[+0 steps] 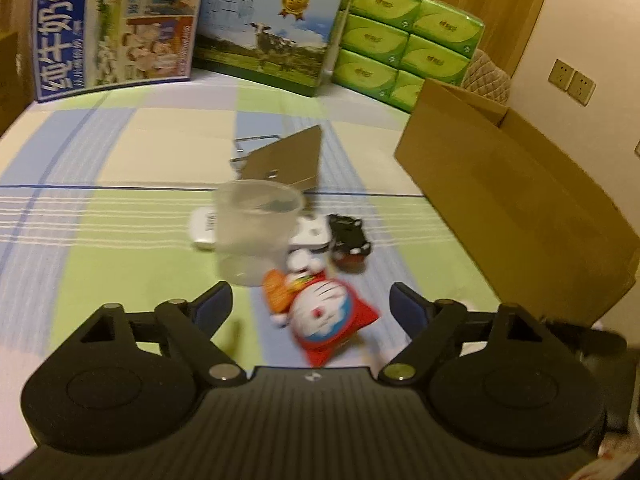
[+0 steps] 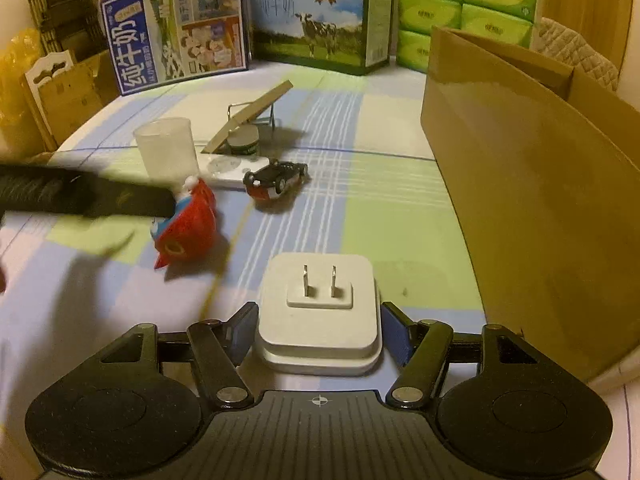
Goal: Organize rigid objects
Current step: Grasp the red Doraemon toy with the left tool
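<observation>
My left gripper is open over a Doraemon toy on a red cushion, which lies on the checked bedspread between the pads, touching neither. Just beyond it stand a clear plastic cup, a white remote and a black toy car. A wooden stand tilts up behind them. In the right wrist view my right gripper is shut on a white plug adapter, prongs facing up, with both blue pads against its sides. One black finger of the left gripper reaches the toy.
An open cardboard box stands along the right side. Two milk cartons and stacked green tissue packs line the far edge of the bed. A small round tin sits under the stand. Baskets and bags stand at far left.
</observation>
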